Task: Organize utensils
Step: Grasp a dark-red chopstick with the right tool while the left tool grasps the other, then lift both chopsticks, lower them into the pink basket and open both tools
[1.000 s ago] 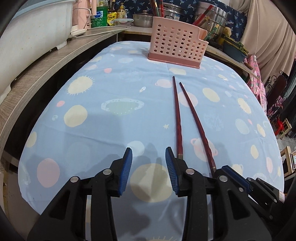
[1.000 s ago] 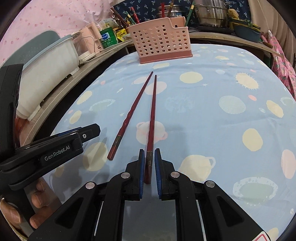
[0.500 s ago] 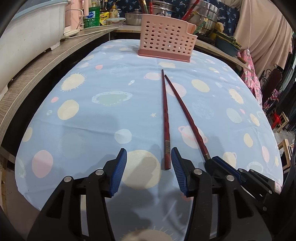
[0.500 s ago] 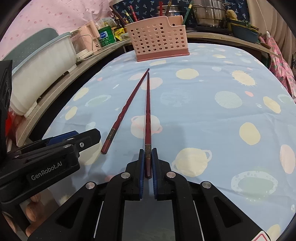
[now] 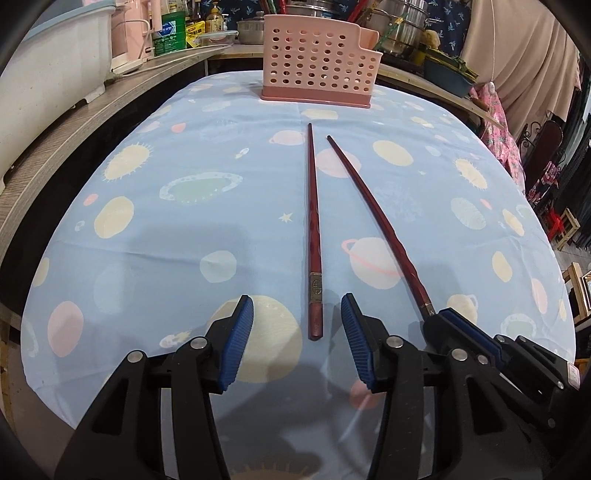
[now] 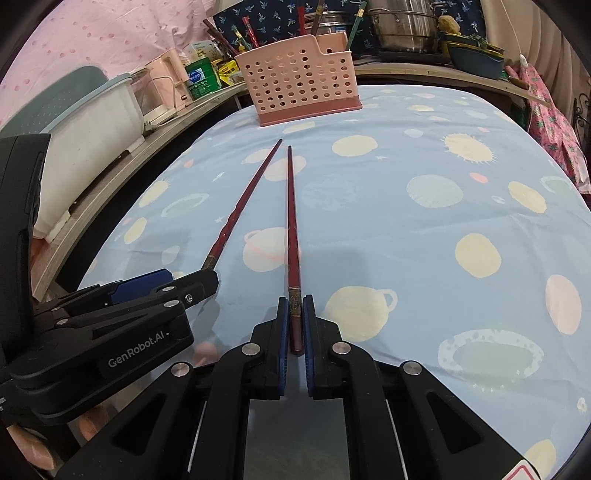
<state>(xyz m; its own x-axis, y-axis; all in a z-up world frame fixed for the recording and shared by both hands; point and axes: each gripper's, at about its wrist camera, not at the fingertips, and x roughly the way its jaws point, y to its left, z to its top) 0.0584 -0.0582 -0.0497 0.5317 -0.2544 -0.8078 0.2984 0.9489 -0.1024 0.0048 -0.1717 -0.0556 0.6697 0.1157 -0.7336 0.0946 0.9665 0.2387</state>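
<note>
Two dark red chopsticks lie side by side on the blue planet-print tablecloth point(image 5: 177, 229), tips toward a pink perforated utensil basket point(image 5: 317, 62) at the far end. My left gripper point(image 5: 297, 314) is open, its pads on either side of the thick end of the left chopstick point(image 5: 313, 229). My right gripper point(image 6: 295, 314) is shut on the thick end of the right chopstick point(image 6: 291, 221), also seen in the left wrist view point(image 5: 373, 206). The left gripper shows in the right wrist view point(image 6: 162, 284), over the other chopstick point(image 6: 247, 195). The basket point(image 6: 303, 88) stands upright.
A wooden ledge point(image 5: 66, 133) runs along the left with a white tub point(image 5: 48, 74), a pink appliance and bottles. Steel pots point(image 5: 402, 22) and a container of chopsticks stand behind the basket. The table edge drops off at right near a chair point(image 5: 546, 144).
My left gripper has shifted right and opened wider, so the left chopstick's end now lies between its pads. My right gripper stays shut on the right chopstick.
</note>
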